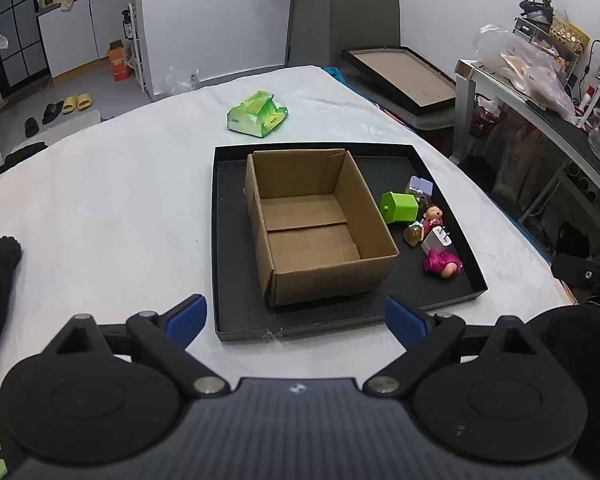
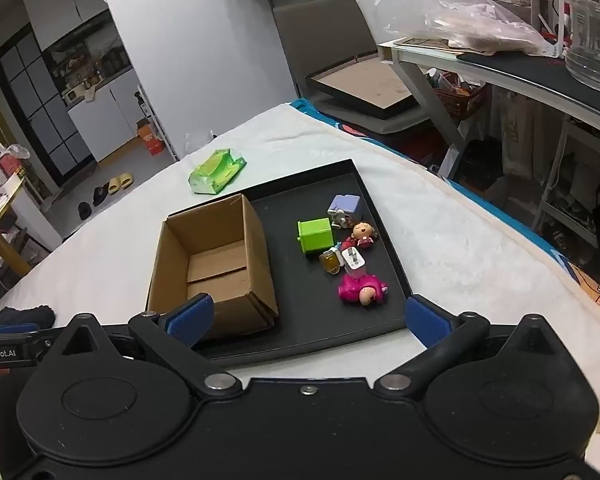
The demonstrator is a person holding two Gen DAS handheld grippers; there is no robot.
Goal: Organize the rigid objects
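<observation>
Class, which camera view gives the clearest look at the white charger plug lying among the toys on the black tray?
The right wrist view: the white charger plug faces the camera, its two prongs visible, between the amber piece and the pink doll. The left wrist view shows it more side-on, at the tray's right.

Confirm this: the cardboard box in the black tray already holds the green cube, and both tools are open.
Not quite. The cardboard box is empty; the green cube lies beside it on the black tray, as the right wrist view shows. Both the left tool and right tool are open.
</observation>
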